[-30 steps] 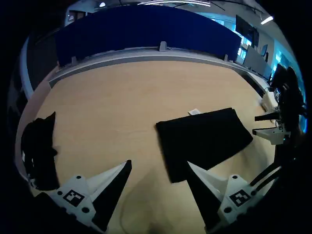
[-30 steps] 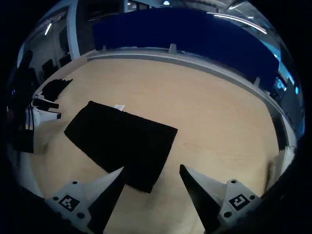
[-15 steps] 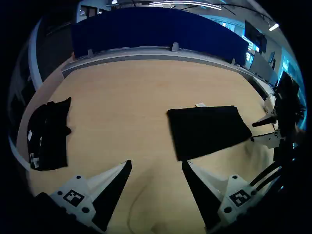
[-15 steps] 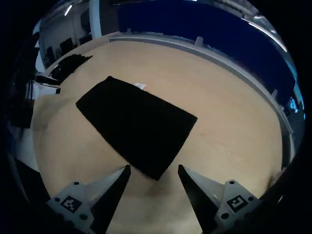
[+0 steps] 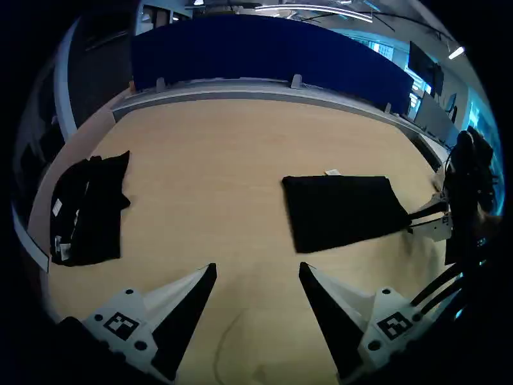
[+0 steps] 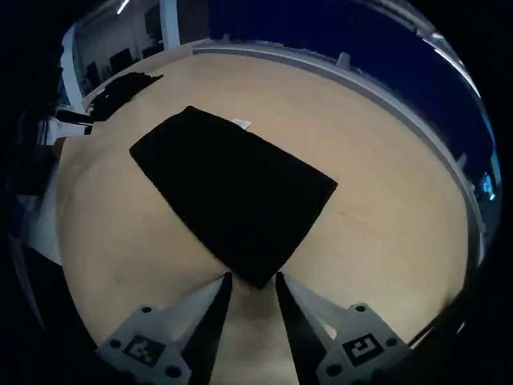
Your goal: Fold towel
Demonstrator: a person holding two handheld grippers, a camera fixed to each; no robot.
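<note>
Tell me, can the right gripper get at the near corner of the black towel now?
Probably yes. The right gripper is open, and the corner of the black towel lies between its fingertips on the table, with nothing in the way.

- No word, number or brand is reading legibly in either view.
- A black-and-white square coded marker [image 5: 122, 325] is showing on each finger of the left gripper [image 5: 256, 264]; it is carrying a pattern, not characters.
- The right gripper [image 6: 252, 276] is carrying the same type of marker on both fingers.
- A small white tag [image 5: 332, 172] is lying at the far edge of the towel [image 5: 343, 208]; any print on it is too small to read.
- Pale labels [image 5: 56, 206] are showing on the dark cloth pile [image 5: 86, 205], likewise unreadable.
</note>
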